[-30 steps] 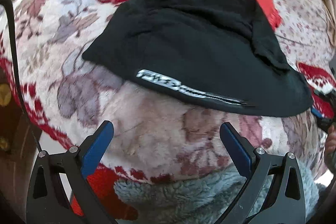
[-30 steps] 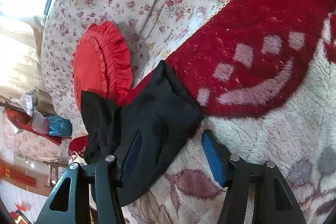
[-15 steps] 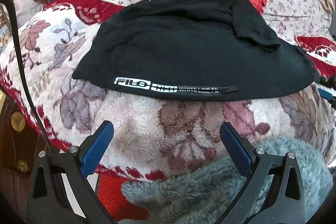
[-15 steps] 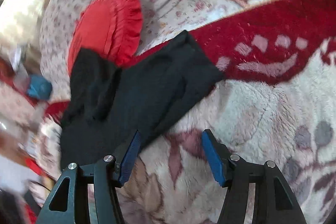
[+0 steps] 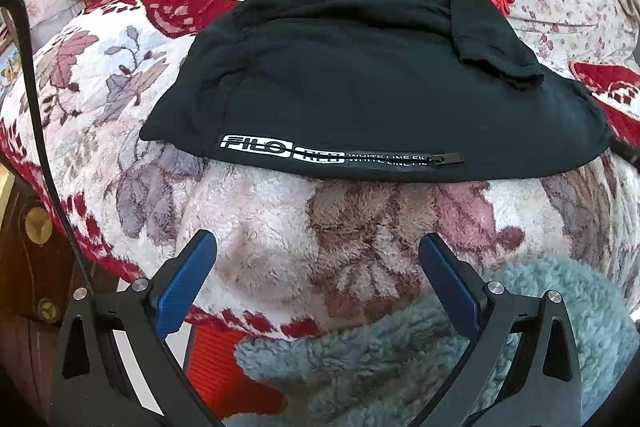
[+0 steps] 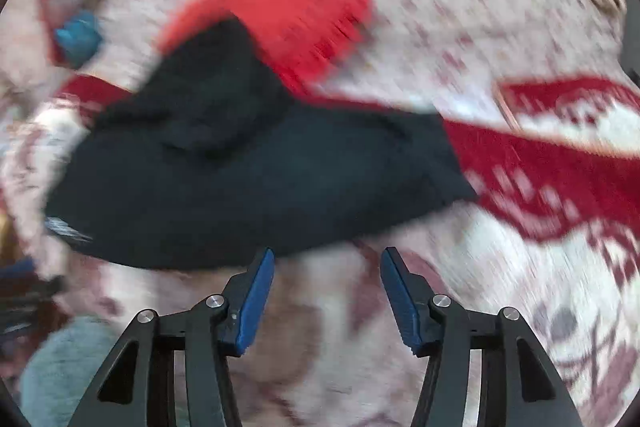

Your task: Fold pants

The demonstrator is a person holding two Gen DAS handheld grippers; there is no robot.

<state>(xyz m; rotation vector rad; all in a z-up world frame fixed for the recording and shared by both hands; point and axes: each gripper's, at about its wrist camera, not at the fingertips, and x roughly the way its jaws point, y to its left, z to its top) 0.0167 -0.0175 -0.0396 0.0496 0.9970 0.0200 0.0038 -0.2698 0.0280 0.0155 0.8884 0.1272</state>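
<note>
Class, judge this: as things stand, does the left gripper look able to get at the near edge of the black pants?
Probably yes. The left gripper is open and empty, and only bare floral blanket lies between it and the black pants.

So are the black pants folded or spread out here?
Folded. The black pants lie as a compact layered bundle on the floral blanket, one flap doubled over on top; neither gripper holds them.
</note>
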